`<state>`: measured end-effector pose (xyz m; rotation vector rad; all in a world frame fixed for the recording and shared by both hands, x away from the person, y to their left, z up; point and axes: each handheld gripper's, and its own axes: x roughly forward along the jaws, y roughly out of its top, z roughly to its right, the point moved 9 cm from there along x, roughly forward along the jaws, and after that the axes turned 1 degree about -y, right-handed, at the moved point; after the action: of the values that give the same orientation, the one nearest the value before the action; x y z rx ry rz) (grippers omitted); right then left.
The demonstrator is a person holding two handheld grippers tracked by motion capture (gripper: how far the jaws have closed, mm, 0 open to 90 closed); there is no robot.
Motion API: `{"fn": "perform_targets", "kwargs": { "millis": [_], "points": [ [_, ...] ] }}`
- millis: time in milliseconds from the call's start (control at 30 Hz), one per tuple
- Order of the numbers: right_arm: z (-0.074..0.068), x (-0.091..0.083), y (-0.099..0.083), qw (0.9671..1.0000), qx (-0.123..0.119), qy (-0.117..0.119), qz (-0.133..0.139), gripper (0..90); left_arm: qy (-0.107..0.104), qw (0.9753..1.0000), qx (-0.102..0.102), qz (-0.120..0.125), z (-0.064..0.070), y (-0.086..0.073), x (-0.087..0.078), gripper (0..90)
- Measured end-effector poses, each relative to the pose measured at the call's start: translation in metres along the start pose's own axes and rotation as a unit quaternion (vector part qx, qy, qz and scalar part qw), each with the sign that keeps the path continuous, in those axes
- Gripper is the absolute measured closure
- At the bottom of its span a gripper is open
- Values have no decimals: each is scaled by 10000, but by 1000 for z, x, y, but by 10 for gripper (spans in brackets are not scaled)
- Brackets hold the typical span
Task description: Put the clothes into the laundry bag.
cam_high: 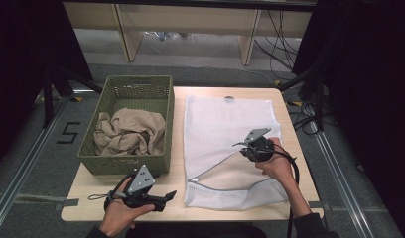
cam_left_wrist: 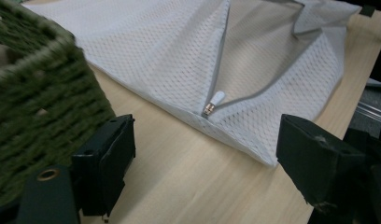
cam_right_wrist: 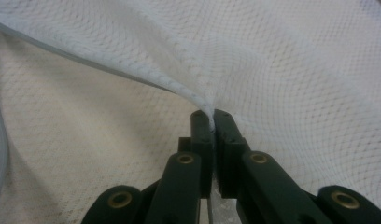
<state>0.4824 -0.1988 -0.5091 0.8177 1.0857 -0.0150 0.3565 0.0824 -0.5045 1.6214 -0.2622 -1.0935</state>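
High view: the floor beside the table's left edge bears a marking (cam_high: 69,133) that appears to read "5". The basket (cam_high: 91,148) at the left edge holds beige cloth (cam_high: 133,131). The mesh bag (cam_high: 215,124) covers the table's right half. Right gripper view: the right gripper (cam_right_wrist: 212,119) pinches the mesh. Left gripper view: the left gripper (cam_left_wrist: 205,156), jaws spread, faces the zipper pull (cam_left_wrist: 213,102) near the front edge.

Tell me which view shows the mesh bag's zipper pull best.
The left gripper view: the zipper pull sits sharp and close where the grey zipper tracks meet on the white mesh bag. The high view shows it as a speck. The right gripper view shows mesh pinched in the right hand-held gripper.
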Motion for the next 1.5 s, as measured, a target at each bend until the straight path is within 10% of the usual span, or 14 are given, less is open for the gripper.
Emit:
{"fn": "perform_targets", "kwargs": {
  "millis": [333,500,567,667,867,1000,1167,1333,1500],
  "points": [
    [-3,-9,9,10000,-22,-15,80,889,504,9984,-195,181,-35,36,-32,197],
    [-4,-9,9,9999,-37,4,94,889,722,9972,-66,-163,-62,53,-44,197],
    [-5,-7,7,10000,-75,34,51,889,924,9932,479,-518,-86,59,-47,221],
    [-4,-6,8,9999,-93,38,86,889,1256,9872,475,-865,-123,62,-48,225],
    [-4,-4,6,10000,-57,49,52,889,1153,9839,209,-1347,-169,53,-28,228],
    [-4,-1,3,9999,-138,83,17,889,921,9818,611,-1546,-185,52,-16,221],
    [-6,0,2,9999,-144,87,-42,889,580,9712,921,-2120,-190,39,5,222],
    [-5,1,2,9997,-217,98,-24,889,469,9690,917,-2245,-199,32,24,187],
    [-7,2,0,9998,-136,132,-73,888,302,9569,1046,-2691,-206,13,40,155]
  ]
}}
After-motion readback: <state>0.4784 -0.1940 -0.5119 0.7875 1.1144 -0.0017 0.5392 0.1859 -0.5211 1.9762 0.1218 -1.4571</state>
